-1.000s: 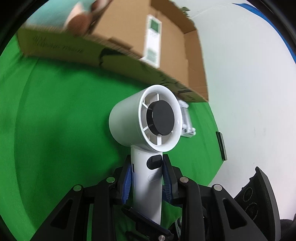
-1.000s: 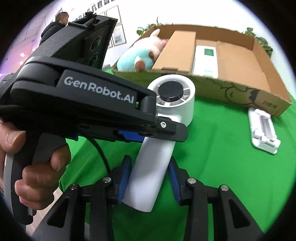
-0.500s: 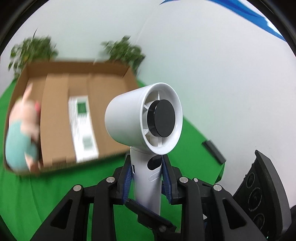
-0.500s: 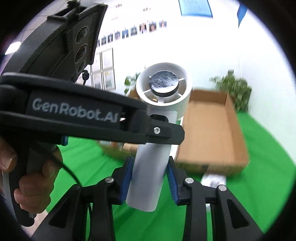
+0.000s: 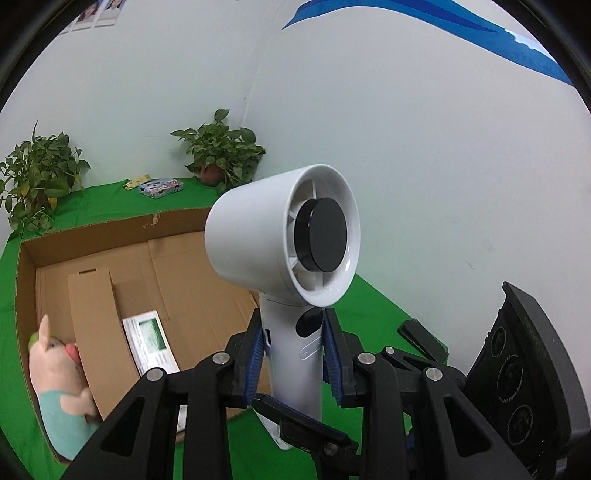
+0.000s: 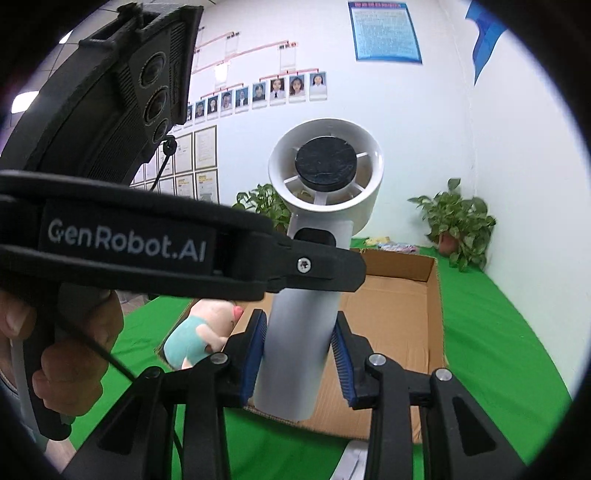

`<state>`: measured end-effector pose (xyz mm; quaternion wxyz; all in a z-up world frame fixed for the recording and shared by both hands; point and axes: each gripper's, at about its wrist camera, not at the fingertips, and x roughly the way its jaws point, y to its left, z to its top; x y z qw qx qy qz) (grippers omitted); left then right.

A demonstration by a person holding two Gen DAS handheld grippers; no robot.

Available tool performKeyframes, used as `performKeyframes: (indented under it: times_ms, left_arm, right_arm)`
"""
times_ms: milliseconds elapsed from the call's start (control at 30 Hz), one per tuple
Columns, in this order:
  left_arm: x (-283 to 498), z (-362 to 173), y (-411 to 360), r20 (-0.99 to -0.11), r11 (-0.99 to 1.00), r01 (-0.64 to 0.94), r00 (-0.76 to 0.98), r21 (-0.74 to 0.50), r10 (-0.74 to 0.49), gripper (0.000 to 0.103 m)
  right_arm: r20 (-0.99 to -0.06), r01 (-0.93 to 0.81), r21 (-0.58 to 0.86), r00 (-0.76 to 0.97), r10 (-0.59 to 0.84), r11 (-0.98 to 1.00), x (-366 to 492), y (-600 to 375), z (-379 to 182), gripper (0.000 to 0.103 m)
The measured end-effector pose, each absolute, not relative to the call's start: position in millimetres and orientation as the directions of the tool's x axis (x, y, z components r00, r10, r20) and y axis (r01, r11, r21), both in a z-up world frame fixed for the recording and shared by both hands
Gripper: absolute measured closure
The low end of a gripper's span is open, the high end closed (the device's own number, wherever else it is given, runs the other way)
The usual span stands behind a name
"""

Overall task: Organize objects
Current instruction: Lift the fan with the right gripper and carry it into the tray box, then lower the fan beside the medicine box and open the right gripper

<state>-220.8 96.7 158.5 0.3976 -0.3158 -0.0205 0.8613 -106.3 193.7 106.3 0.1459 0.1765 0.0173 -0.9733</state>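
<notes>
Left tool point(image 5: 293, 354) clamped, right tool point(image 6: 298, 354) clamped — raised

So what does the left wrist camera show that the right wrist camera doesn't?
Only the left wrist view shows the white-and-green flat box lying on the carton floor, the tall cardboard piece beside it, and the black bar on the green cloth. Only the right wrist view shows the portrait photos, the blue poster and the hand gripping the left gripper. Both show the white handheld fan clamped by both grippers, right gripper included, the open carton, the plush pig and potted plants.
</notes>
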Motion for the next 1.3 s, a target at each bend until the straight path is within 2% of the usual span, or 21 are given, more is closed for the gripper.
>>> performKeyframes:
  times_ms: [200, 633, 833, 1067, 1200, 1300]
  left_arm:
    - [-287.6, 144.3, 98.2, -0.605, -0.717, -0.59, -0.433, -0.371, 0.669, 0.076]
    - [-353.6, -5.5, 100.2, -0.719, -0.755, -0.461, -0.3, -0.466, 0.627, 0.076]
    - [-364.0, -47.4, 101.5, -0.757, -0.776, -0.411, -0.254, -0.479, 0.602, 0.076]
    - [-369.8, -69.0, 97.8, -0.769, -0.774, -0.394, -0.215, -0.496, 0.602, 0.073]
    - [-367.7, -59.3, 94.3, -0.772, -0.773, -0.399, -0.207, -0.494, 0.6, 0.073]
    - [-358.4, -44.1, 84.3, -0.771, -0.79, -0.416, -0.265, -0.45, 0.579, 0.07]
  right_arm:
    - [-0.478, 0.33, 0.094, -0.813, -0.333, -0.939, -161.8, 203.4, 93.3, 0.069]
    - [-0.64, 0.318, 0.216, -0.669, -0.379, -0.923, -190.0, 209.8, 2.3, 0.069]
    - [-0.678, 0.289, 0.275, -0.618, -0.398, -0.917, -187.0, 211.9, -29.9, 0.069]
    - [-0.705, 0.254, 0.288, -0.596, -0.383, -0.924, -183.3, 212.6, -46.5, 0.07]
    - [-0.722, 0.221, 0.273, -0.596, -0.351, -0.936, -178.7, 216.8, -48.6, 0.07]
    - [-0.733, 0.211, 0.251, -0.596, -0.328, -0.945, -174.0, 214.8, -48.9, 0.07]
